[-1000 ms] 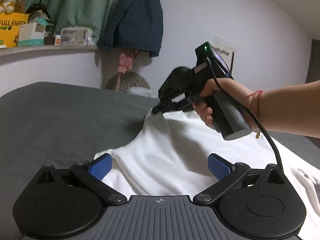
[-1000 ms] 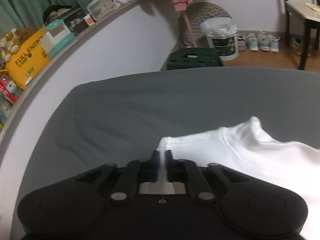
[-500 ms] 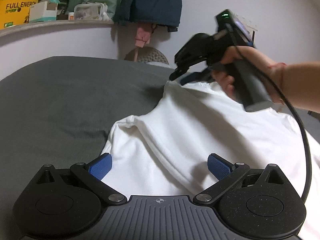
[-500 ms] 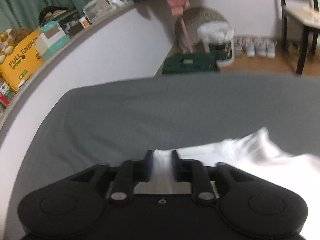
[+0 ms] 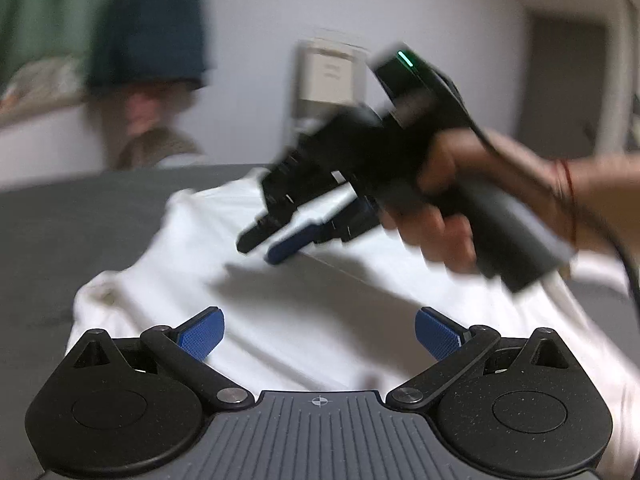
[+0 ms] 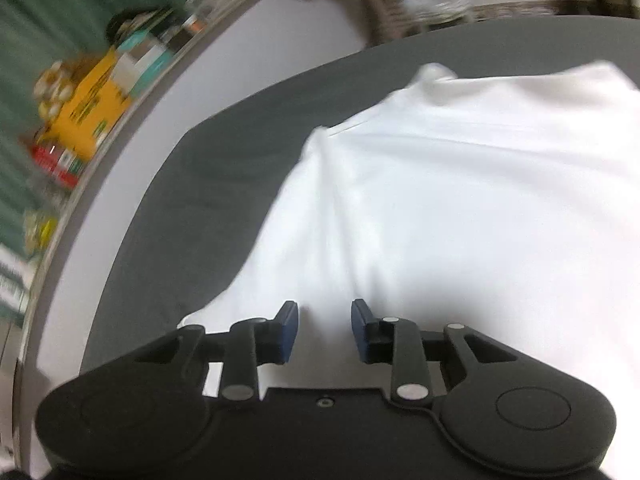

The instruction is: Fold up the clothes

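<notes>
Left gripper (image 5: 320, 334) sits nearest in its own view, blue pads spread wide w/ nothing between them, white shirt (image 5: 280, 320) lying just ahead and under the gap. Right gripper (image 6: 325, 330) in its view: pads partly apart, no cloth pinched, shirt directly below and in front. Shirt is spread over the grey bed (image 5: 72, 224). Further out in left view, the right gripper hangs above the shirt's middle, tilted down-left, held by a hand (image 5: 444, 216); heavy blur, contact w/ cloth can't be told. Beyond: shelf (image 6: 120, 80) w/ boxes, green curtain (image 5: 44, 20).
</notes>
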Tool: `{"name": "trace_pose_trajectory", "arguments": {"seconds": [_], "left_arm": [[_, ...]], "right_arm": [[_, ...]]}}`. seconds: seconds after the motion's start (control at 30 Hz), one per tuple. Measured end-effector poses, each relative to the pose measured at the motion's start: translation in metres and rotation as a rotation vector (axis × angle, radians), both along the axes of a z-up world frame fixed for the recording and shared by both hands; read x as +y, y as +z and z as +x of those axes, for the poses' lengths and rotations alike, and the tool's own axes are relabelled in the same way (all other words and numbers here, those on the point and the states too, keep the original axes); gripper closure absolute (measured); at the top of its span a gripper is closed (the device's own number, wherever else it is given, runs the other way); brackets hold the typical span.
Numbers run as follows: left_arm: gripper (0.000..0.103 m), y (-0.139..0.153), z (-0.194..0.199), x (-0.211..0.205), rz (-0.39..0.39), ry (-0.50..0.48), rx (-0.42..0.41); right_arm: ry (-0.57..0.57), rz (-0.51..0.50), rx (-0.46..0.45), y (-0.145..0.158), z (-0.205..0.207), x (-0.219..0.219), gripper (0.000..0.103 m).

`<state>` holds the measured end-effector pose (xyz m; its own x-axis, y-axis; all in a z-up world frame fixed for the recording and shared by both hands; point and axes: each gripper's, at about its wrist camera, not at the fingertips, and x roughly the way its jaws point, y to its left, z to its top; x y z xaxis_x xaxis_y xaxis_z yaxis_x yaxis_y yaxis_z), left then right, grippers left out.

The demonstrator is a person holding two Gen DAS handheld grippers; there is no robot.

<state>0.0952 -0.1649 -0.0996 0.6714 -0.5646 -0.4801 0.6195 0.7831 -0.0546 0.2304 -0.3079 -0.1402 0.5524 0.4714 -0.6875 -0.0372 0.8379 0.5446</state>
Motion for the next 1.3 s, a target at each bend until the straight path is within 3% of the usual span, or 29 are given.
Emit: {"name": "trace_pose_trajectory", "arguments": {"seconds": [0.07, 0.1, 0.13, 0.23, 0.3, 0.43, 0.53, 0.6, 0.63, 0.7, 0.73, 0.8, 0.83, 0.93, 0.97, 1.07, 1.1, 1.2, 1.3], "left_arm": [[0.001, 0.005, -0.014, -0.012, 0.075, -0.094, -0.065], [0.001, 0.005, -0.019, -0.016, 0.095, -0.142, -0.067], [0.001, 0.004, -0.023, -0.02, 0.114, -0.189, -0.068], [0.001, -0.009, -0.035, -0.035, 0.228, -0.308, 0.026], [0.001, -0.016, -0.042, -0.041, 0.291, -0.356, 0.072], [0.001, -0.002, -0.045, -0.035, 0.277, -0.38, 0.116], [0.001, 0.005, -0.055, -0.028, 0.253, -0.423, 0.15], [0.001, 0.002, -0.068, -0.028, 0.304, -0.47, 0.167], [0.001, 0.0, -0.075, -0.03, 0.341, -0.494, 0.175], [0.001, 0.0, -0.089, -0.032, 0.416, -0.526, 0.138], [0.001, 0.002, -0.097, -0.031, 0.436, -0.541, 0.102], [0.001, 0.011, -0.104, -0.03, 0.436, -0.559, 0.025], [0.001, 0.016, -0.108, -0.029, 0.426, -0.562, 0.008], [0.001, 0.033, -0.103, -0.032, 0.395, -0.524, 0.029], [0.001, 0.039, -0.105, -0.03, 0.387, -0.501, 0.034], [0.001, 0.057, -0.111, -0.022, 0.347, -0.412, 0.026], [0.001, 0.063, -0.112, -0.018, 0.33, -0.379, 0.02], [0.001, 0.079, -0.119, -0.009, 0.261, -0.253, -0.012], [0.001, 0.091, -0.128, 0.0, 0.204, -0.144, -0.056]], "right_arm": [[0.008, -0.03, -0.018, 0.007, -0.027, -0.005, 0.052], [0.008, -0.058, -0.007, 0.006, -0.039, -0.008, 0.048], [0.009, -0.086, 0.004, 0.004, -0.051, -0.011, 0.047], [0.002, -0.171, 0.035, 0.0, -0.087, -0.019, 0.067], [-0.079, -0.226, 0.035, 0.008, -0.111, -0.028, 0.064], [-0.082, -0.124, 0.003, 0.014, -0.169, -0.032, 0.059], [-0.111, -0.212, 0.053, 0.005, -0.193, -0.024, 0.057], [-0.174, -0.248, 0.069, 0.003, -0.207, -0.032, 0.07], [-0.211, -0.257, 0.061, 0.005, -0.216, -0.037, 0.069], [-0.254, -0.253, 0.031, 0.016, -0.236, -0.04, 0.067], [-0.259, -0.232, 0.008, 0.021, -0.246, -0.04, 0.062], [-0.216, -0.173, -0.011, 0.026, -0.265, -0.03, 0.053], [-0.19, -0.163, -0.007, 0.026, -0.271, -0.024, 0.052], [-0.13, -0.261, 0.114, 0.01, -0.278, -0.004, 0.052], [-0.128, -0.286, 0.119, 0.008, -0.284, -0.003, 0.057], [-0.184, -0.273, 0.032, 0.032, -0.298, -0.015, 0.057], [-0.272, -0.258, -0.008, 0.04, -0.305, -0.031, 0.055], [-0.544, -0.206, -0.12, 0.064, -0.327, -0.081, 0.038], [-0.832, -0.073, -0.106, 0.061, -0.351, -0.152, 0.037]]}}
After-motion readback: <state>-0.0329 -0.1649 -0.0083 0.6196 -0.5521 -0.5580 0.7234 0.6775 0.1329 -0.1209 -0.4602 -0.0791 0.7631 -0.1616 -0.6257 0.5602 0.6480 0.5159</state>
